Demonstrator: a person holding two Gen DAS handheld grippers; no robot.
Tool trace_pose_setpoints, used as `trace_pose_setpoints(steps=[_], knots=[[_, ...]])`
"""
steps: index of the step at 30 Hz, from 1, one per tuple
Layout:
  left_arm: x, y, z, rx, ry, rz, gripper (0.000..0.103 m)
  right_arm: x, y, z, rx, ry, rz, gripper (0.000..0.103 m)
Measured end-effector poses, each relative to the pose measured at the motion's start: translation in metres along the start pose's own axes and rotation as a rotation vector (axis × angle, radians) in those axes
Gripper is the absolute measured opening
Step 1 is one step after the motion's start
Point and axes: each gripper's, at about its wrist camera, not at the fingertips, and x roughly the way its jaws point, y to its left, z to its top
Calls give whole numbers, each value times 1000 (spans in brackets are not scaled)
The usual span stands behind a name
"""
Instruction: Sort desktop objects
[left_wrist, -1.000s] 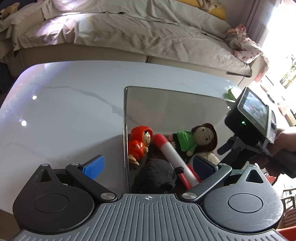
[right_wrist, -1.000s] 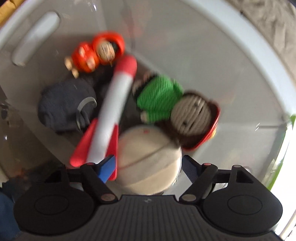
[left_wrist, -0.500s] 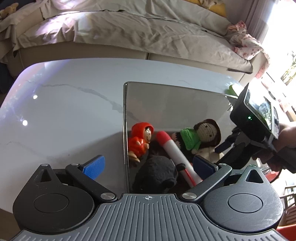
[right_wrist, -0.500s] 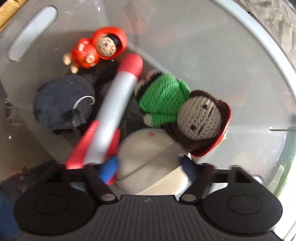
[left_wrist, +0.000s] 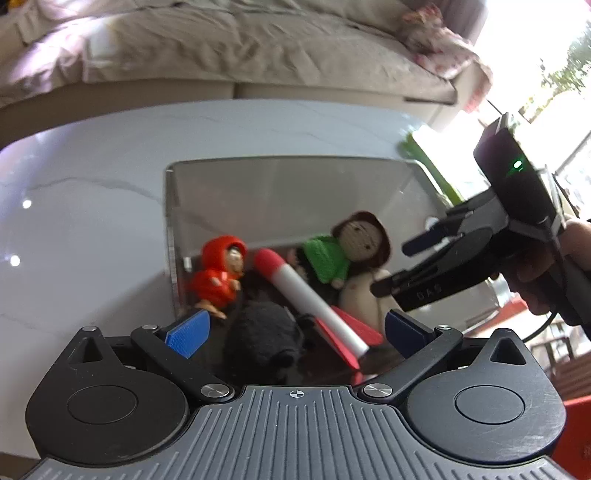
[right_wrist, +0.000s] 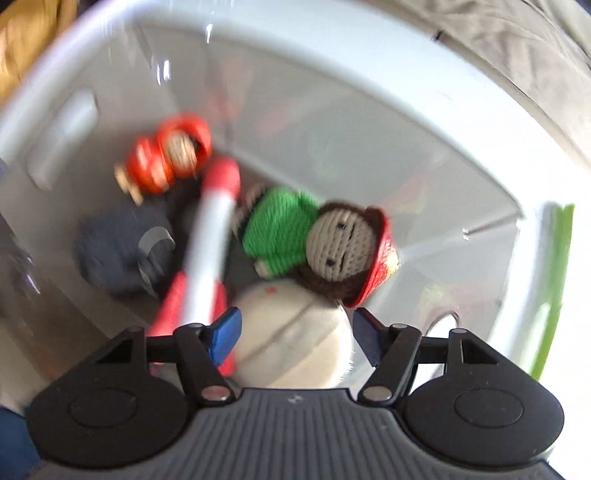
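Toys (left_wrist: 295, 295) from the desktop lie heaped at one end of the clear bin (left_wrist: 280, 184) on the white table (left_wrist: 92, 221): a red-hooded figure (left_wrist: 221, 273), a rocket (left_wrist: 306, 299), a crochet doll (left_wrist: 343, 251), a dark plush (left_wrist: 262, 343) and a cream plush (left_wrist: 364, 295). The right gripper (left_wrist: 391, 266) hangs above the bin's far side, its jaws part open and just widening a little, with nothing between them. The left gripper (left_wrist: 297, 332) stands wide and empty over the near wall. The pile looks touchy to me. The doll's head rests on the cream plush and the rocket leans across the dark plush, so a reach for either lower toy would likely drag its neighbour along or tip it out. The two tools are close together, and a hurried reach by both could knock them against each other. A pad catching the thin wall could shove the whole bin across the slick tabletop
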Motion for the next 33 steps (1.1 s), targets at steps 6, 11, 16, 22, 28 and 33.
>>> trace_pose_setpoints(steps=[6,11,16,22,28,33], knots=[[83,-11,48,-23,349,-26,103,-63,-31,-42,186,-304,0,79],[141,0,58,-175,443,-11,103,-82,-66,-79,310,-468,41,89],[161,6,65,-228,405,-2,103,-81,-102,-95,350,-545,44,83],[186,12,50,-126,499,115,101,-68,-113,-118,423,-563,145,84],[180,0,49,52,457,230,58,-64,-104,-116,371,-594,75,84],[166,-28,39,328,417,324,57,-64,-100,-115,365,-589,104,85]])
